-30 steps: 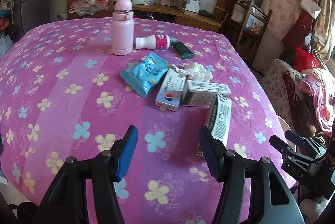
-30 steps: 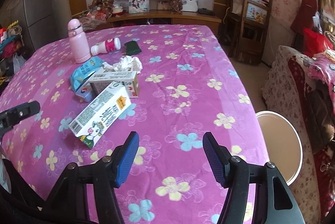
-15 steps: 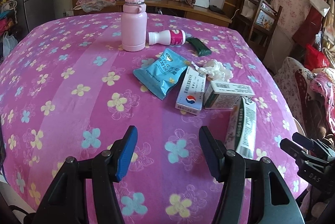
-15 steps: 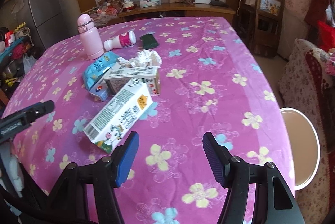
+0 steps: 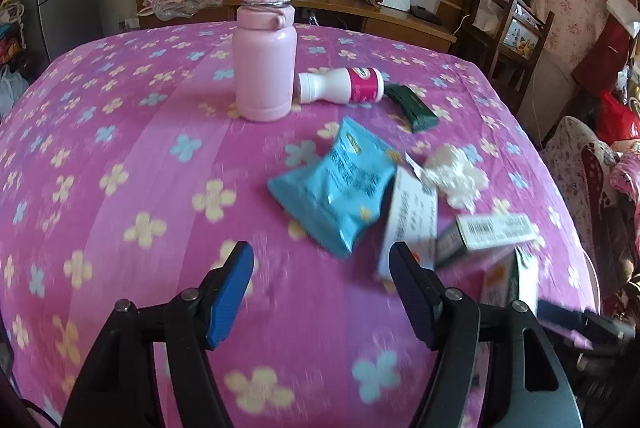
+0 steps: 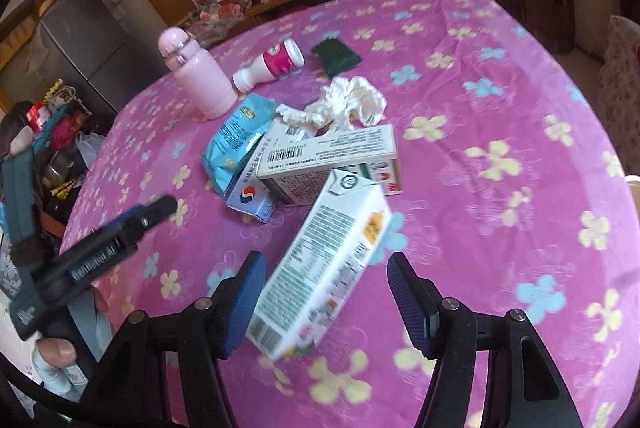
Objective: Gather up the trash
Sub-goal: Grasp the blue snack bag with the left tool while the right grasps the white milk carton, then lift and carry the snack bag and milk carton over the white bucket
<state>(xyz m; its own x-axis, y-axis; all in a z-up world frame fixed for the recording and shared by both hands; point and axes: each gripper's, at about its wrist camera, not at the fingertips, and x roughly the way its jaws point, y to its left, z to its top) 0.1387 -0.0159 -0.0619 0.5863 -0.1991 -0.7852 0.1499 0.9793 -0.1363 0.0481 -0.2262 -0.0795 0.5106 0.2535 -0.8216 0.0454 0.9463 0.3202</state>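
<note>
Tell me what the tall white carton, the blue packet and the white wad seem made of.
Tall white printed carton: likely coated paperboard, with sharp folds and flat faces.
Blue snack packet: glossy plastic film, puffy with crimped ends.
Crumpled white wad: probably tissue paper, soft and matte.

Pink bottle [image 5: 265,63] (upright); blue packet [image 5: 334,189]

- The left gripper [image 5: 322,292] is showing black plastic arms ending in blue ribbed pads [image 5: 230,298], with a silver screw head sitting on each arm.
- The right gripper [image 6: 326,302] is showing the same build: black arms, blue ribbed fingers [image 6: 244,304], round silver screws at the joints.
- In the right wrist view, the left gripper is appearing from the side as a black bar carrying white lettering, too blurred to read.
- A thumb [image 6: 56,350] is showing beneath it.
</note>
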